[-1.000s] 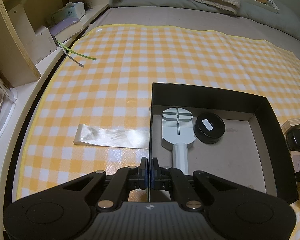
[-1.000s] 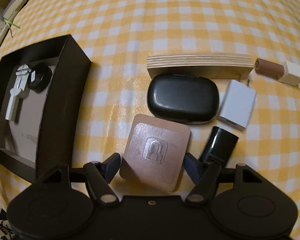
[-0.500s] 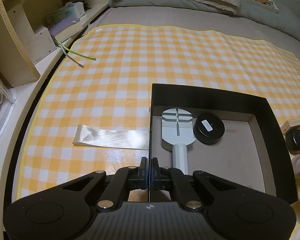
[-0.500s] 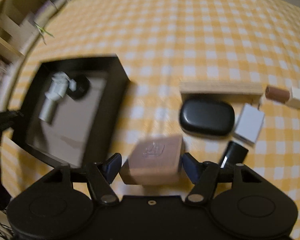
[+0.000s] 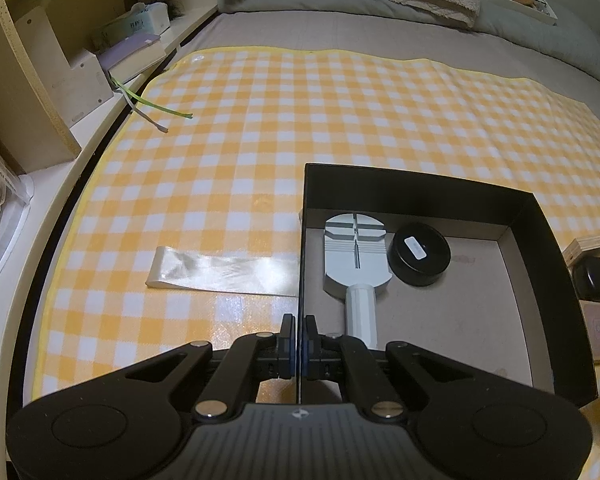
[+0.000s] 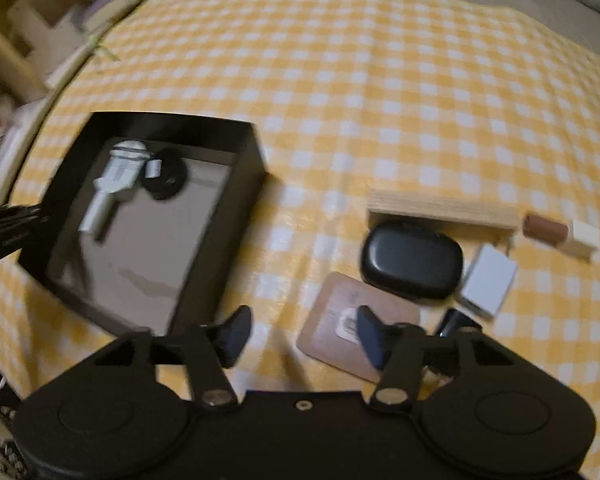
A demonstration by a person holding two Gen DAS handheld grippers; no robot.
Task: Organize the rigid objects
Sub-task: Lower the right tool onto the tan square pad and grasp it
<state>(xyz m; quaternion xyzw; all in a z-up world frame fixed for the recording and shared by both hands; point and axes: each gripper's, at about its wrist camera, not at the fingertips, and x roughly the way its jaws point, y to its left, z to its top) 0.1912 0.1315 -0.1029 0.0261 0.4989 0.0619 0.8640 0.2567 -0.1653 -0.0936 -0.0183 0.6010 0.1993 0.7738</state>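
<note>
Two grippers: one on the box, one above the cloth.
Cloth: yellow-and-white checked cloth (image 5: 260,152) covers the bed, everything sits on it.
Box: black open box (image 6: 244,160) lies left of the loose pile, and its thin left wall (image 5: 300,272) is pinched by the left gripper (image 5: 299,344), fingers together on that wall.
In the box: a grey tool (image 5: 356,256) with a white handle, and a round black tin (image 5: 419,254) touching its head.
Right gripper: right gripper (image 6: 300,334) hangs over bare cloth, jaws opening, nothing between them.
Brown card: flat brown square card (image 6: 340,320) lies on the cloth, partly under the right finger, not gripped.
Loose pile: wooden block (image 6: 440,208), black case (image 6: 412,260) just below it, white adapter (image 6: 488,280) beside that, brown-and-white tube (image 6: 560,232) at the far right.
Strip: clear plastic strip (image 5: 220,270) lies left of the box.
</note>
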